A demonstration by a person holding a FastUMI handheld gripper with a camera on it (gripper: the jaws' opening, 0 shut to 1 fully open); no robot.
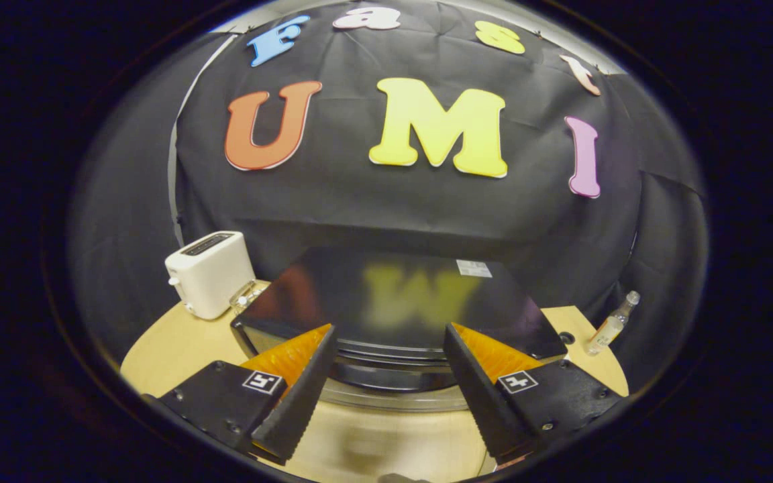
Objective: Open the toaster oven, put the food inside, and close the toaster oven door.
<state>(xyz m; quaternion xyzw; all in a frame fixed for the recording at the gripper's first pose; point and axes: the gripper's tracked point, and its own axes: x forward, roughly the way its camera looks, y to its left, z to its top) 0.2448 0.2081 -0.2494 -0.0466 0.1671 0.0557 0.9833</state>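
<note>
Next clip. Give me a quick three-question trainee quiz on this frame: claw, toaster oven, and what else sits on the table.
1. True or false: the claw is shut on the handle of the toaster oven.
2. Which appliance stands beside the toaster oven? A) kettle B) white toaster C) blender
3. Fill in: on the oven's other side, a small clear ____ stands on the wooden table.

Key: 1 false, the claw is open with nothing between its fingers; 2 B; 3 bottle.
</note>
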